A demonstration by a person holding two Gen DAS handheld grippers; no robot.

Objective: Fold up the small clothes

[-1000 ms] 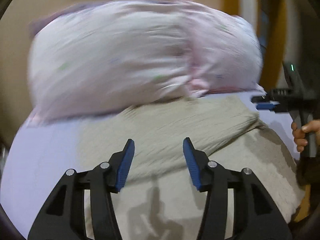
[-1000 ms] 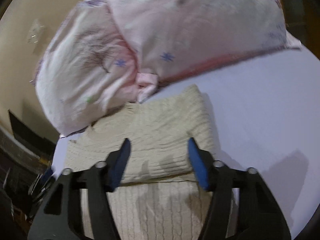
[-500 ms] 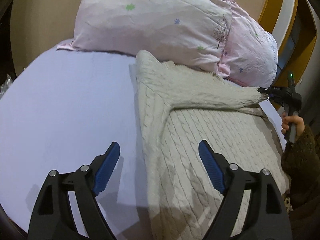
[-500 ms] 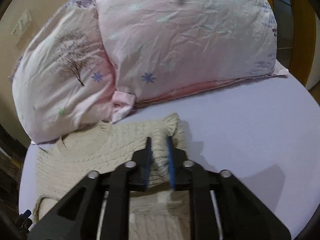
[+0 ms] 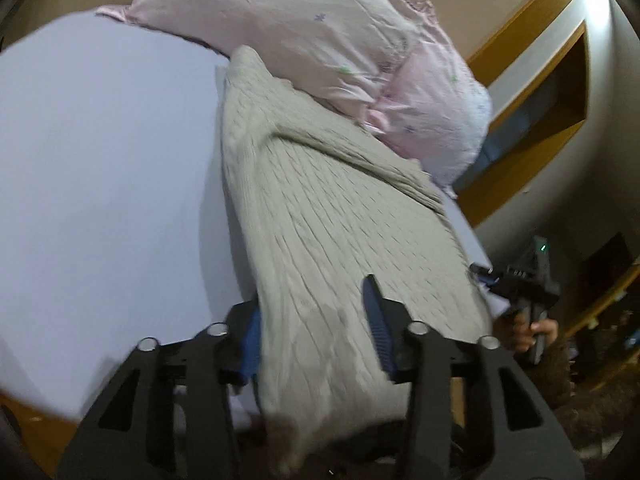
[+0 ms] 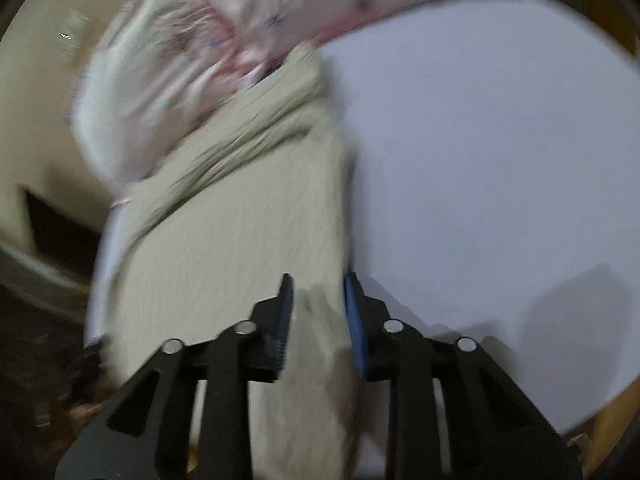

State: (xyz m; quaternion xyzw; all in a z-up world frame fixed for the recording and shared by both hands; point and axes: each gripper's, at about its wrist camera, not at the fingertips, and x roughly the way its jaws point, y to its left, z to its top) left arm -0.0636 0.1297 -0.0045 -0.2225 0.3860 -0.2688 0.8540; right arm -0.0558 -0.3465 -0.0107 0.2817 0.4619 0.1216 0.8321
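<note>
A cream cable-knit sweater (image 5: 328,216) lies lengthwise on a pale lilac bed sheet (image 5: 100,168), with one sleeve folded across its upper part. My left gripper (image 5: 316,320) is open, its blue-padded fingers straddling the sweater's near hem at the bed's foot edge. In the right wrist view the sweater (image 6: 224,232) runs up the middle. My right gripper (image 6: 316,304) is open, with a bunched bit of the hem between its fingers. The right gripper also shows in the left wrist view (image 5: 520,284), held by a hand beside the sweater's right edge.
Two pink patterned pillows (image 5: 320,36) lie against the wall at the head of the bed, touching the sweater's top; they also show in the right wrist view (image 6: 192,64). A wooden frame (image 5: 532,92) stands at the right. Dark floor lies below the bed edge.
Both grippers have pulled back from the head of the bed to the sweater's near hem. The right gripper has let go of the sleeve cuff and opened. The sleeve now lies across the body.
</note>
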